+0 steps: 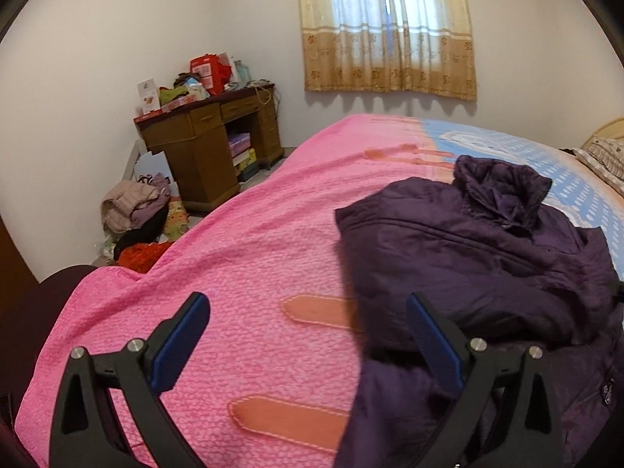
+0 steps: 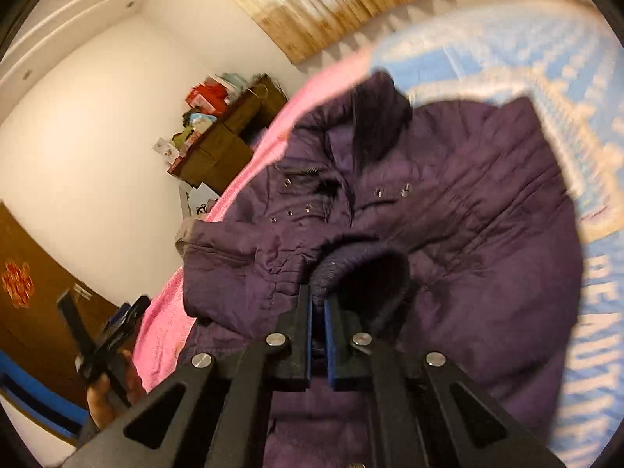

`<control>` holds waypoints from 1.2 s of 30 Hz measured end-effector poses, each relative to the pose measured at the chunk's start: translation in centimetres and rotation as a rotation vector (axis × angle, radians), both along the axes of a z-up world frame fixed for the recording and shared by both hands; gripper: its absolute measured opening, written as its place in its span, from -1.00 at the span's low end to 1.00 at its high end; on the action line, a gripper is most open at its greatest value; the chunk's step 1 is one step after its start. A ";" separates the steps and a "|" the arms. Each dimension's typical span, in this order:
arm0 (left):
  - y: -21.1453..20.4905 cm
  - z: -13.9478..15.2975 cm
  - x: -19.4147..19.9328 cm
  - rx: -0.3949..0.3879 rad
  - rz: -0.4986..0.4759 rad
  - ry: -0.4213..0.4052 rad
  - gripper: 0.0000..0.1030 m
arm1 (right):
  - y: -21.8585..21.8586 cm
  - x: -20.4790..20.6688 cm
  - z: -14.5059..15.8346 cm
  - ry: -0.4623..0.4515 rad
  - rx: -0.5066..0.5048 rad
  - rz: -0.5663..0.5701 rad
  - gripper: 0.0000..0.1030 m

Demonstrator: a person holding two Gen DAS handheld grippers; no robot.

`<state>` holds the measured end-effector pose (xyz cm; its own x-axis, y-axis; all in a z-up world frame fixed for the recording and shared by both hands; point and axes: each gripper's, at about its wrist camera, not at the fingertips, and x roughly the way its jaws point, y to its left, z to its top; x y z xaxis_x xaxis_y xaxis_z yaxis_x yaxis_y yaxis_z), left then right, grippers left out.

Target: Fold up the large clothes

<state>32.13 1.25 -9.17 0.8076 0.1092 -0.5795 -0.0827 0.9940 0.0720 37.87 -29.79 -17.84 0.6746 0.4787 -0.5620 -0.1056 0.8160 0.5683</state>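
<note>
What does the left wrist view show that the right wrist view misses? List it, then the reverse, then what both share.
Left wrist only: the open left gripper seen from behind over the pink bedspread, and the clothes pile on the floor.
Right wrist only: the right gripper shut on the jacket's knit cuff, and a brown door.
Both: the purple jacket, desk and curtain.

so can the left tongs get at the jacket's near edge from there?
Probably yes: left tongs are wide open over the pink bedspread, the purple jacket edge right beside them, nothing between.
</note>
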 end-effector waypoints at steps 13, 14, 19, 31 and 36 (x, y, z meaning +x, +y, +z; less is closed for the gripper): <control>-1.5 -0.9 1.1 0.002 -0.017 0.040 0.98 | -5.0 -7.8 -2.7 0.074 -0.056 -0.056 -0.93; -1.8 -0.9 1.2 0.009 -0.019 0.039 0.98 | -4.4 -7.8 -3.0 0.092 -0.079 -0.047 -0.93; -3.7 0.1 2.8 0.051 -0.048 0.027 0.98 | -3.4 -8.4 -1.8 0.120 -0.231 -0.096 -0.63; -9.6 -1.4 9.8 0.148 -0.143 0.027 1.00 | 2.8 -3.8 2.9 -0.039 -0.280 -0.051 0.19; -11.2 -4.2 10.6 0.178 -0.219 0.116 1.00 | 3.1 -1.5 -2.1 0.048 -0.373 -0.059 0.17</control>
<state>42.76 -9.99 -13.35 0.7530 0.0481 -0.6563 0.1507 0.9582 0.2432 36.32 -26.68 -19.95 0.6639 0.1964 -0.7215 -0.0326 0.9716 0.2345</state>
